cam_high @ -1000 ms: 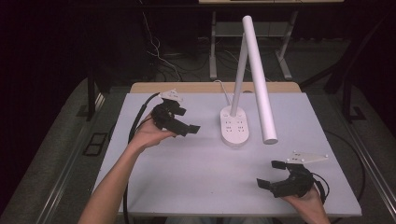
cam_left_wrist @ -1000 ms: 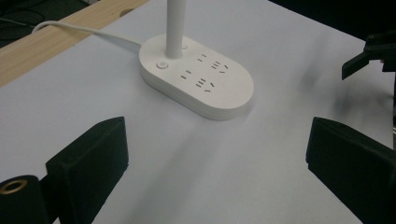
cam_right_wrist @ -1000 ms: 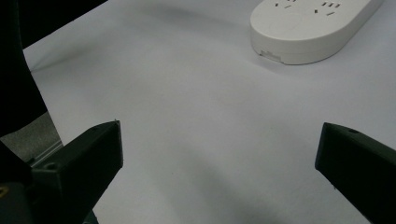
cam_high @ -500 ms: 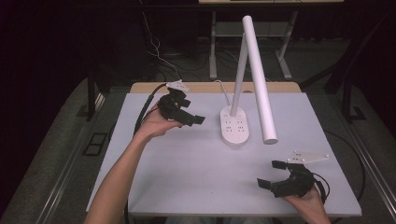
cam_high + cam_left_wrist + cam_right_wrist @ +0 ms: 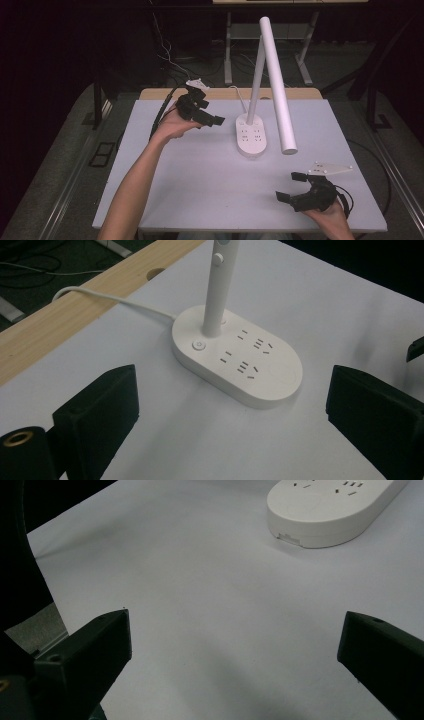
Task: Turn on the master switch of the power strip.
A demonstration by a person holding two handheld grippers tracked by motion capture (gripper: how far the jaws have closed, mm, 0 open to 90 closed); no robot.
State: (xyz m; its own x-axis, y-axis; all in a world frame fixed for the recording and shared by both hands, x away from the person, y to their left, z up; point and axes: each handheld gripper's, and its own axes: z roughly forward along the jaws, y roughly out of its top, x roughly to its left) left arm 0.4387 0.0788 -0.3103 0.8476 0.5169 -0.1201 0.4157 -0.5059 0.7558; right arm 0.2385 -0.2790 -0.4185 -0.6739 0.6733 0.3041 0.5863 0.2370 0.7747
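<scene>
A white table (image 5: pixel 200 190) with a wooden back edge (image 5: pixel 300 93) stands on a dark floor (image 5: pixel 55 165); loose cables (image 5: pixel 167 60) and grey desk legs (image 5: pixel 227 55) lie behind it.

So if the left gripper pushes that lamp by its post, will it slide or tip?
The lamp is tall with a long head leaning to one side, so a high push would probably tip it. Its base looks broad and flat; a low push likely slides it. The cord may drag.

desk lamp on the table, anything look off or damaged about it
Nothing stands out. The desk lamp stands upright on the white table, its base flat and unmarked, cord trailing off the back edge. The left gripper is open, apart from it.
</scene>
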